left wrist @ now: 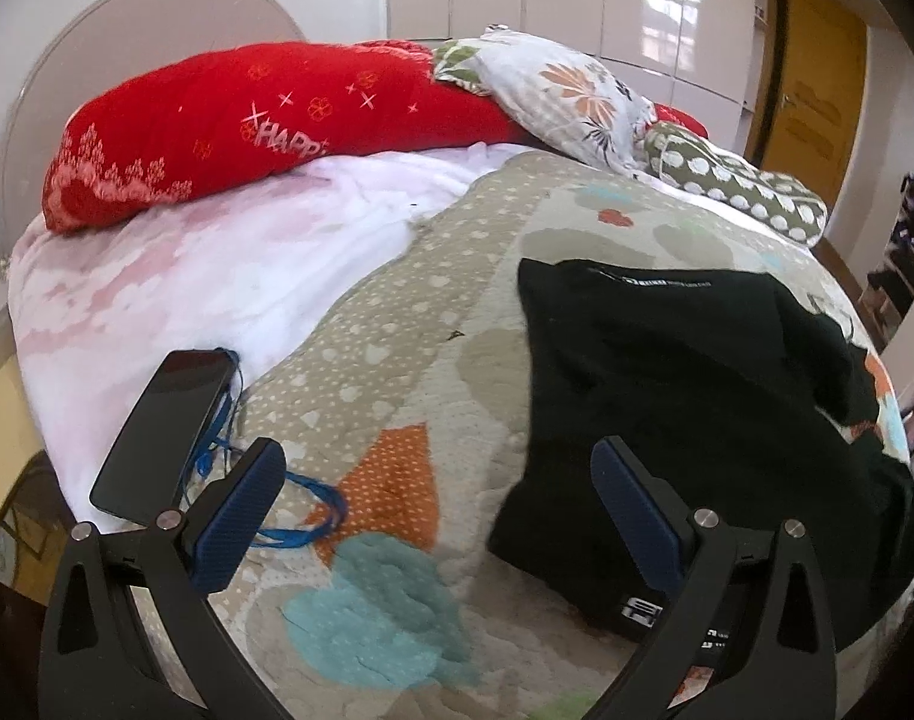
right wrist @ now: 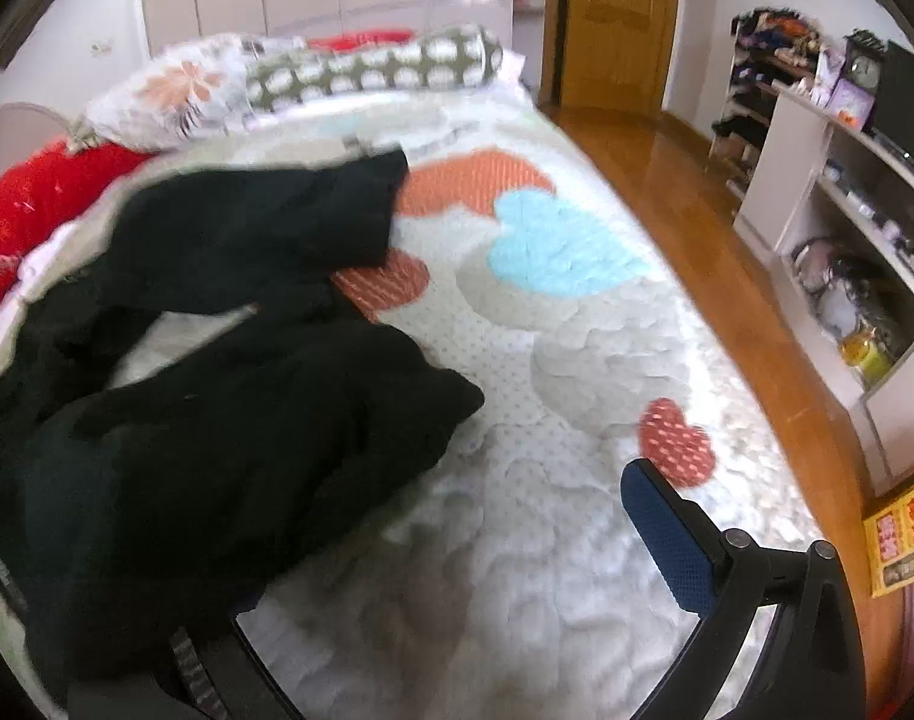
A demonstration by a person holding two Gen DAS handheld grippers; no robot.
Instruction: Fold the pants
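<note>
Black pants (left wrist: pixel 691 396) lie rumpled on the patterned quilt (left wrist: pixel 397 372), at the right in the left wrist view. My left gripper (left wrist: pixel 439 516) is open above the quilt, its right finger (left wrist: pixel 634 516) over the pants' near edge, holding nothing. In the right wrist view the pants (right wrist: pixel 217 372) fill the left side, bunched, with both legs spread. My right gripper (right wrist: pixel 409 546) is open; its right finger (right wrist: pixel 667 540) hangs over bare quilt (right wrist: pixel 577 360), and the left finger is hidden under the black cloth.
A black phone (left wrist: pixel 157 438) with a blue cord (left wrist: pixel 295 516) lies on the quilt by my left finger. Red pillow (left wrist: pixel 247 120), floral pillow (left wrist: pixel 553 96) and dotted bolster (left wrist: pixel 751 192) sit at the head. Wood floor (right wrist: pixel 697 228) and shelves (right wrist: pixel 847 228) lie right of the bed.
</note>
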